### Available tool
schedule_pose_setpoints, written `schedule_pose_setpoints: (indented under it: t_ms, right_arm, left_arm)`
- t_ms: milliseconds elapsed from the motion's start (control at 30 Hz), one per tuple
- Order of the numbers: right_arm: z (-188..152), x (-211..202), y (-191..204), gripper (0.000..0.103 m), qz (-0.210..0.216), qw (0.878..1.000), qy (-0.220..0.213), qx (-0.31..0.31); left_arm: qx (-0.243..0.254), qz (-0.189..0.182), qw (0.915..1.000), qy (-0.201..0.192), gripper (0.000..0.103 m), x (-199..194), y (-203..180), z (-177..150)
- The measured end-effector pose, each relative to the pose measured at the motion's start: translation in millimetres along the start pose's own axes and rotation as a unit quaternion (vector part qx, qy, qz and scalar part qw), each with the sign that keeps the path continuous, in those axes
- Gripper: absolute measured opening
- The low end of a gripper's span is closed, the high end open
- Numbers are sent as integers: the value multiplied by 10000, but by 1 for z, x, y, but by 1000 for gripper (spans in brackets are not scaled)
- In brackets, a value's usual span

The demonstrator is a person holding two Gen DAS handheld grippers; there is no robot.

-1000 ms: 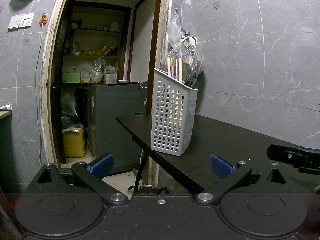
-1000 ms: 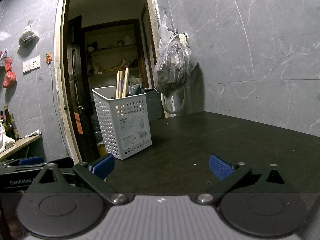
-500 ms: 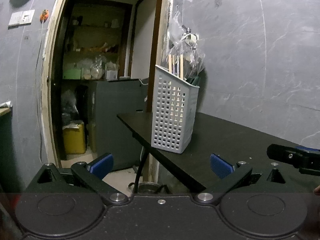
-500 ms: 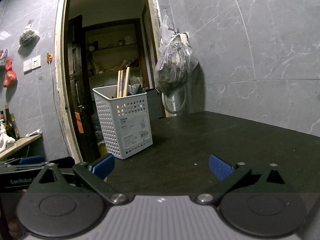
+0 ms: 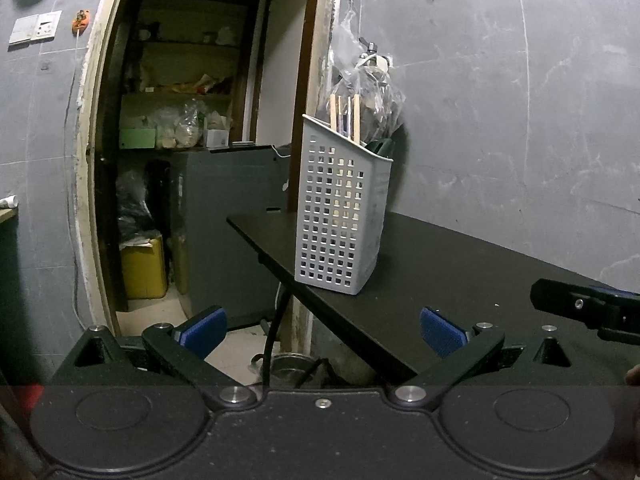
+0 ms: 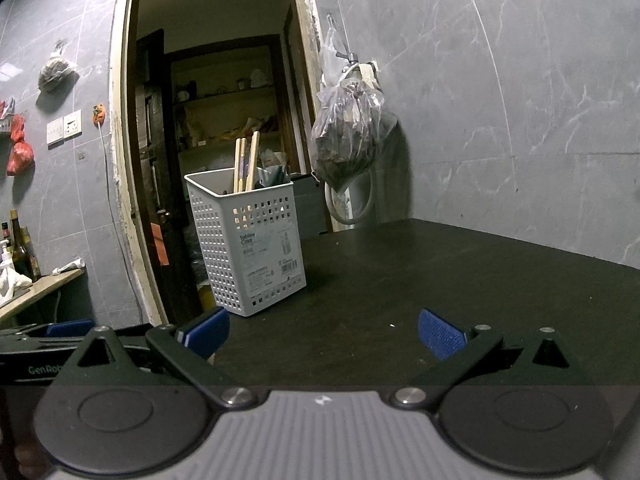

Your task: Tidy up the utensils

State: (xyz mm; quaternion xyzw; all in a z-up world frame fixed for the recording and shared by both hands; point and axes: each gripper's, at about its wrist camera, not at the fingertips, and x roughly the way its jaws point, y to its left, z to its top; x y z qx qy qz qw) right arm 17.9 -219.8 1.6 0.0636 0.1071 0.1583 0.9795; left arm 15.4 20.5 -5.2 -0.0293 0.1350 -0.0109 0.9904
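Left wrist view: the left gripper point(image 5: 322, 330) is held level at the near edge of the matte black rectangular table point(image 5: 460, 280), its two black fingers with ribbed blue pads point(image 5: 442, 331) spread wide and holding nothing. At 12 o'clock from the pads, well apart from them, stands the tall white perforated plastic utensil basket point(image 5: 340, 216), upright at the table's left edge. Pale wooden chopsticks point(image 5: 355, 118) and dark utensil handles rise above its rim. At 3 o'clock the black tip of the right gripper point(image 5: 576, 304) enters over the tabletop.

Right wrist view: the right gripper point(image 6: 322, 330) is likewise level and low over the table, its blue-padded fingers parted and empty. The basket sits at 11 o'clock, a printed label on its near face. At 1 o'clock a crinkled clear plastic bag of dark contents point(image 6: 348, 140) hangs against the grey marbled tile wall point(image 6: 520, 100).
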Motion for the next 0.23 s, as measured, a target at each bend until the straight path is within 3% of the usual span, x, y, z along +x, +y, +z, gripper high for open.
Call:
schedule_pose_setpoints:
  t_ms: [233]
  right_arm:
    - [4,3,-7,103,60,10000,41,67]
  left_arm:
    - [39,11,10000,86,102,5,-3,1]
